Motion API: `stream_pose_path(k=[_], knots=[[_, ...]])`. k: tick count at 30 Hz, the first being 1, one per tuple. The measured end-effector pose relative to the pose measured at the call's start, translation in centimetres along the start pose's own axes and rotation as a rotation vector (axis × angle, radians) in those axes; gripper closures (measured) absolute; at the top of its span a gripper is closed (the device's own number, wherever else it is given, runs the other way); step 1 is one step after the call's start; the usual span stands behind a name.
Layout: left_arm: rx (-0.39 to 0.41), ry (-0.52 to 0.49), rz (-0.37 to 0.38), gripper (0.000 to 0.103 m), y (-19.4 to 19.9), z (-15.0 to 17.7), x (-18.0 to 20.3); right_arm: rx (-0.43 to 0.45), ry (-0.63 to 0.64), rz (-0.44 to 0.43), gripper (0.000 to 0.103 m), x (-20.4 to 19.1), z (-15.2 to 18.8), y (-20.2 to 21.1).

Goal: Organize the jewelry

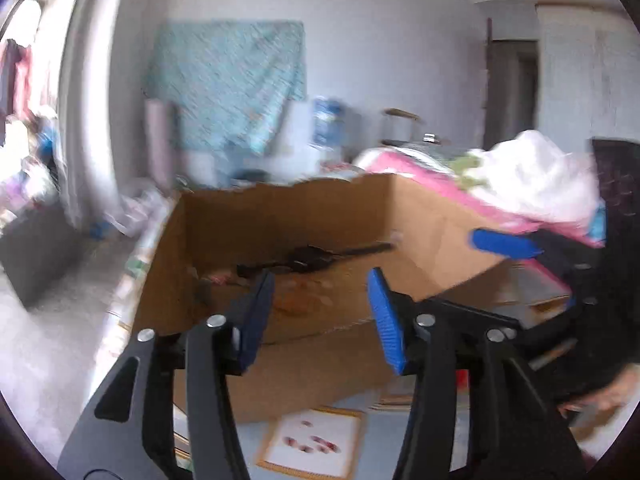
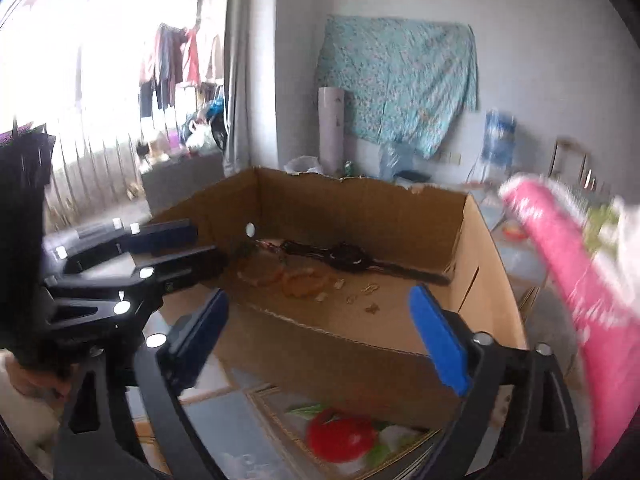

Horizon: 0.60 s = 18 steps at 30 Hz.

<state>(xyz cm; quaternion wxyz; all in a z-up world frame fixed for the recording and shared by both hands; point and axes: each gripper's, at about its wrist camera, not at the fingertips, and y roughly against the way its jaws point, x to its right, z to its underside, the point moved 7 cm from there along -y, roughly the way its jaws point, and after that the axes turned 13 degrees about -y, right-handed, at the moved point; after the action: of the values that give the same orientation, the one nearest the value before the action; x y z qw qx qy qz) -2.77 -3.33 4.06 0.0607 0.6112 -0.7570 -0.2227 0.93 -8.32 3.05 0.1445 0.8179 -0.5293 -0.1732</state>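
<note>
- An open cardboard box (image 2: 360, 216) sits on a tiled floor (image 2: 224, 412) with floral prints; its top edges are torn and uneven.
- Inside, on the box floor, lies a black wristwatch (image 2: 344, 256) with its strap stretched out flat, near the far wall.
- In front of the watch is the jewelry — an amber-orange beaded bracelet (image 2: 300, 282) and, to its right, several small gold pieces (image 2: 362, 294) scattered apart from one another; they are too small to tell what kind.
- The right gripper (image 2: 320, 340) hovers just before the near wall of the box, its blue-padded jaws spread wide with nothing between them.
- The left gripper (image 1: 320, 312) also points into the box, over the near wall; its jaws stand partly apart and hold nothing. In the right wrist view it shows at the left edge of the box, and part of a hand (image 2: 36, 384) is visible beneath it.
- The left wrist view is blurred; the watch shows there only as a dark streak.
- A pink and white bundle of cloth (image 2: 560, 264) lies just beside the right wall of the box.
- A teal patterned cloth (image 2: 400, 88) hangs on the back wall — clothes (image 2: 172, 60) hang by the bright window.
</note>
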Motion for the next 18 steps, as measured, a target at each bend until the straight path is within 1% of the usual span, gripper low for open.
stream_pose_path(k=[1, 3, 5, 6, 7, 16, 18], knots=[[0.023, 0.000, -0.010, 0.046, 0.0, 0.2, -0.1, 0.022, 0.005, 0.008, 0.006, 0.1, 0.1, 0.0], [0.050, -0.012, -0.031, 0.043, -0.1, 0.2, -0.3, 0.071, 0.018, 0.012, 0.006, 0.3, 0.2, 0.1], [0.067, -0.012, -0.054, 0.038, -0.3, 0.2, -0.5, 0.127, 0.050, 0.018, 0.006, 0.2, 0.5, 0.3], [0.078, -0.006, -0.060, 0.035, -0.4, 0.3, -0.8, 0.126, 0.055, 0.023, 0.006, 0.2, 0.5, 0.3], [0.092, -0.015, -0.063, 0.035, -0.4, 0.3, -0.8, 0.126, 0.053, 0.020, 0.006, 0.2, 0.4, 0.3], [0.111, -0.020, -0.073, 0.033, -0.4, 0.2, -0.9, 0.129, 0.047, -0.006, 0.006, 0.2, 0.2, 0.2], [0.109, -0.005, -0.085, 0.025, -0.4, 0.2, -1.4, 0.146, 0.008, -0.025, 0.006, 0.6, 0.1, 0.8]])
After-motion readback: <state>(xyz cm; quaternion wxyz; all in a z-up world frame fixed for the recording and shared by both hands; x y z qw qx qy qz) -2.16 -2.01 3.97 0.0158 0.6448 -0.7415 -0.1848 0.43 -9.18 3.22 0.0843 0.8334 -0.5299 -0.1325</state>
